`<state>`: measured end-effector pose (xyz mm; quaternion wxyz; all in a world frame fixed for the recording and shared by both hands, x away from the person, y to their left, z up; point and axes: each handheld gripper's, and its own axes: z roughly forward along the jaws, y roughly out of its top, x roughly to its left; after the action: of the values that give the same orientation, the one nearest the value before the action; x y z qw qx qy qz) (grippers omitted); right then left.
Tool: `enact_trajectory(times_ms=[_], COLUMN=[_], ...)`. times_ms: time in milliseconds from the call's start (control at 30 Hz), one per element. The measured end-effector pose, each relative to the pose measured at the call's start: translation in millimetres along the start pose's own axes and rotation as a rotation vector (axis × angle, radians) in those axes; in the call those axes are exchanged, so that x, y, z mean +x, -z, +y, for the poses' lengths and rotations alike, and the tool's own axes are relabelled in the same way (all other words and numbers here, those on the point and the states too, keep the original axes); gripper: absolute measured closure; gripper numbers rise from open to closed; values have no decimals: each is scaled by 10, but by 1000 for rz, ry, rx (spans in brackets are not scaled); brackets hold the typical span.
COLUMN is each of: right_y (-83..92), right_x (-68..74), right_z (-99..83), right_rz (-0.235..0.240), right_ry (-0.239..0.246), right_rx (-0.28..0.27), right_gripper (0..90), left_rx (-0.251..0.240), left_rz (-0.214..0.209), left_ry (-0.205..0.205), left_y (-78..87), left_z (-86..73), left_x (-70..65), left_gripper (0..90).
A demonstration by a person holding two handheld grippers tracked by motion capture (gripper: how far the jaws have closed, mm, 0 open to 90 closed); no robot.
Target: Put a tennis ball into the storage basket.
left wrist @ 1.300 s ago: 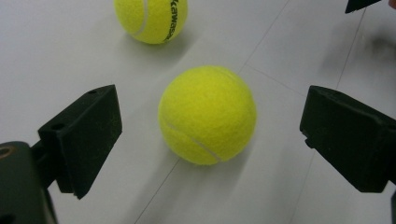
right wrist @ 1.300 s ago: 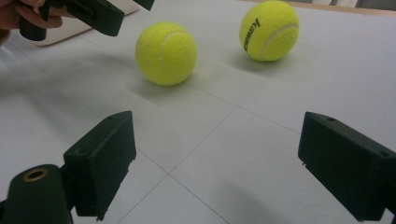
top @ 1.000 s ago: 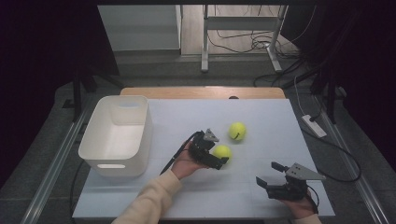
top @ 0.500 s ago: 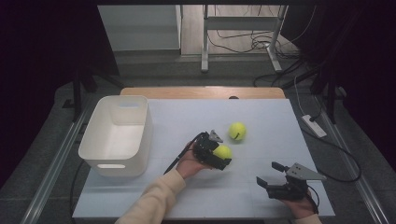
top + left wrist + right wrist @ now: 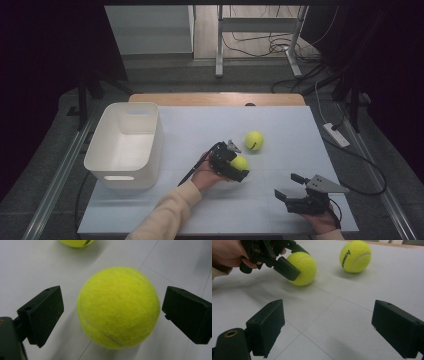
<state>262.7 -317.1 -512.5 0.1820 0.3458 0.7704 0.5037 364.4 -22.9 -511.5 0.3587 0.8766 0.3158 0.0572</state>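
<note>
Straddling tennis ball [image 5: 118, 307], left tool [image 5: 239, 169] moved forward

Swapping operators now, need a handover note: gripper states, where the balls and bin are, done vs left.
Left gripper: open, jaws on either side of the near tennis ball, gaps on both sides, not clamped. Ball sits on the table.
Right gripper: open, holding nothing, at the front right of the table.
Second tennis ball: loose on the table, just beyond the first.
White bin: at the left; no balls seen in it.
Done: left gripper lined up on the ball.
Left: probably close, lift, bin both balls.
</note>
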Motion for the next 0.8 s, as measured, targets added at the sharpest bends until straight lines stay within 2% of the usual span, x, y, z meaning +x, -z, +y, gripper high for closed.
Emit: enact_trajectory(times_ms=[300, 333, 400, 433, 533, 667, 800], right_y=[-1, 0, 2, 3, 6, 8, 8], right_x=[0, 0, 0, 0, -2, -4, -3], right_z=[-1, 0, -1, -1, -2, -2, -2], right_rz=[0, -1, -1, -1, -2, -3, -2], right_ry=[0, -1, 0, 0, 1, 1, 1], right_rx=[0, 0, -1, -2, -3, -4, -6], right_gripper=[113, 113, 113, 113, 113, 113, 113], left_rx=[28, 31, 23, 21, 24, 27, 11], left_rz=[6, 11, -13, -11, -8, -32, -34], left_ry=[6, 5, 2, 0, -9, 0, -7], left_y=[-60, -67, -57, -58, -50, -20, 47], left_z=[0, -2, -4, -3, -1, 0, 2], left_x=[-6, -8, -3, -9, -19, 5, 1], left_gripper=[88, 134, 234, 255, 263, 265, 266])
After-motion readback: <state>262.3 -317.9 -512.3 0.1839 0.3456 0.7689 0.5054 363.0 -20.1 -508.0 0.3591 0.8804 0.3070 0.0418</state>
